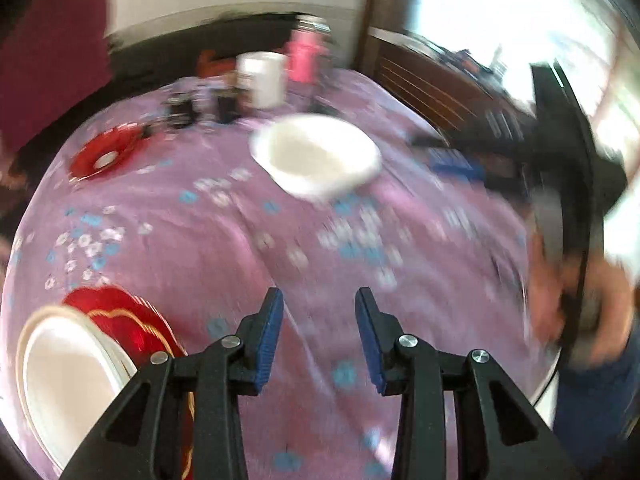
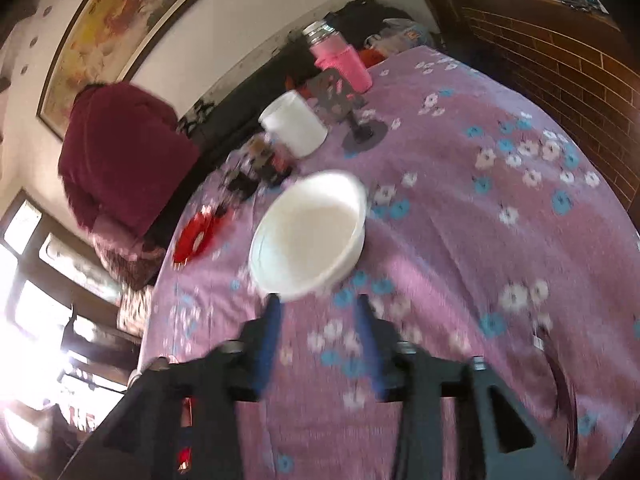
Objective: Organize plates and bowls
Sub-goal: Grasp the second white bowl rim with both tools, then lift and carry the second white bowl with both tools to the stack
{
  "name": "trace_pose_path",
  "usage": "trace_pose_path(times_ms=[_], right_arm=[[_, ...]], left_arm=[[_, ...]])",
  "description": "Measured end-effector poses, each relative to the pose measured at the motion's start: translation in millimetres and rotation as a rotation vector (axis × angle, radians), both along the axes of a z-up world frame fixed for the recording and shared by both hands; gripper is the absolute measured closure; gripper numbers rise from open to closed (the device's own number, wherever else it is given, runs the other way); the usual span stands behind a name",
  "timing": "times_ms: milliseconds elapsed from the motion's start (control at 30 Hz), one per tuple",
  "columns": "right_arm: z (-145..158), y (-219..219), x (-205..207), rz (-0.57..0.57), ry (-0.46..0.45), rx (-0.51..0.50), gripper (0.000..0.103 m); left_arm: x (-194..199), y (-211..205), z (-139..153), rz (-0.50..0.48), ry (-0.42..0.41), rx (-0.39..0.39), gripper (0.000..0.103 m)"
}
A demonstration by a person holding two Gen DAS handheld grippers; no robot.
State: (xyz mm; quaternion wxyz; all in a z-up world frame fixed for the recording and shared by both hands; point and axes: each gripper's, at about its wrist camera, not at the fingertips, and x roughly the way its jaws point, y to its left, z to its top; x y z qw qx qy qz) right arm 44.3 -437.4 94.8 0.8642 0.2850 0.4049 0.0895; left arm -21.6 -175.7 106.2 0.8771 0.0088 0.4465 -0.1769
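Left gripper (image 1: 319,300): its 2 blue pads are wide apart, with only the purple cloth showing between them. It holds nothing.
Right gripper (image 2: 318,304): its 2 blue fingers are spread apart too, and nothing is between them. The left finger tip sits right at the near edge of the white bowl (image 2: 310,234); the picture is blurry, so I cannot tell if it touches.
Plate stack (image 1: 68,372): in the left wrist view, a white plate lies on top of a red plate (image 1: 128,320) with a gold line. The stack is at the near left, just beside the left gripper.
Tablecloth (image 1: 224,248): purple with small white and blue flowers. It covers the whole table.
White bowl: it stands upright on the cloth near the middle of the table, well ahead of the left gripper.
Small red dish (image 1: 105,153): it is at the far left of the table, well apart from the white bowl.
White cup (image 1: 262,79): it stands behind the bowl, near the far edge.
Pink bottle (image 1: 306,50): it has a shiny lid and stands just beside the white cup.
Dark small things (image 1: 200,106): they sit near the cup, too blurry to name.
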Motion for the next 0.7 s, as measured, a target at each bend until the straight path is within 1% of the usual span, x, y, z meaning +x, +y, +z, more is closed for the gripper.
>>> trace_pose_path(times_ms=[33,67,100,167,200,233,300,333,367,433,467,500,533,600,667,700], right_arm=[[-2.2,-2.9,6.2,-0.013,0.005,-0.003,0.054],[-5.2,-5.8,11.4,-0.022,0.015,-0.002,0.054],[-8.7,-7.6,18.4,-0.017,0.023,0.007,0.054],[-15.8,-11.0,30.4,-0.01,0.039,0.023,0.054],[-19.3,-12.1,35.5,-0.009,0.05,0.025,0.054],[-20.7,-12.8,38.4,-0.004,0.051,0.031,0.054],[-23.5,-15.2,43.8,-0.002,0.052,0.047,0.054],[-24.5,-16.4,45.7,-0.004,0.053,0.05,0.054],[-25.2,-17.5,48.2,-0.004,0.053,0.052,0.054],[-27.7,-20.1,54.3,-0.004,0.057,0.057,0.054],[-29.2,-21.3,57.4,-0.004,0.06,0.061,0.054],[-30.9,-21.8,59.5,-0.004,0.063,0.062,0.054],[-34.0,-21.9,64.0,-0.002,0.072,0.059,0.054],[-40.2,-22.4,70.4,-0.001,0.083,0.067,0.054],[-47.6,-20.7,77.1,0.009,0.097,0.081,0.055],[-50.8,-19.9,79.5,0.009,0.102,0.084,0.062]], left_arm=[[13.0,-0.3,3.7,0.039,0.015,-0.011,0.067],[32.4,-2.2,6.8,0.082,0.048,-0.029,0.067],[45.0,-3.5,7.1,0.101,0.077,-0.047,0.067],[80.8,-5.1,3.3,0.158,0.167,-0.096,0.067],[90.1,-6.1,2.0,0.179,0.181,-0.099,0.067],[102.4,-9.0,-0.8,0.189,0.202,-0.101,0.061],[127.8,-14.1,-8.1,0.203,0.235,-0.088,0.055],[139.3,-12.7,-12.6,0.232,0.246,-0.088,0.054],[148.6,-12.4,-17.0,0.24,0.263,-0.094,0.054],[168.2,-9.1,-29.9,0.26,0.317,-0.123,0.054],[176.8,-9.1,-36.5,0.255,0.342,-0.146,0.054],[182.0,-9.7,-42.5,0.249,0.362,-0.154,0.054],[187.6,-8.8,-48.1,0.26,0.376,-0.168,0.054],[194.6,-9.0,-54.8,0.272,0.374,-0.189,0.054],[202.5,-12.0,-64.9,0.281,0.385,-0.175,0.057],[204.7,-12.4,-68.0,0.294,0.391,-0.174,0.067]])
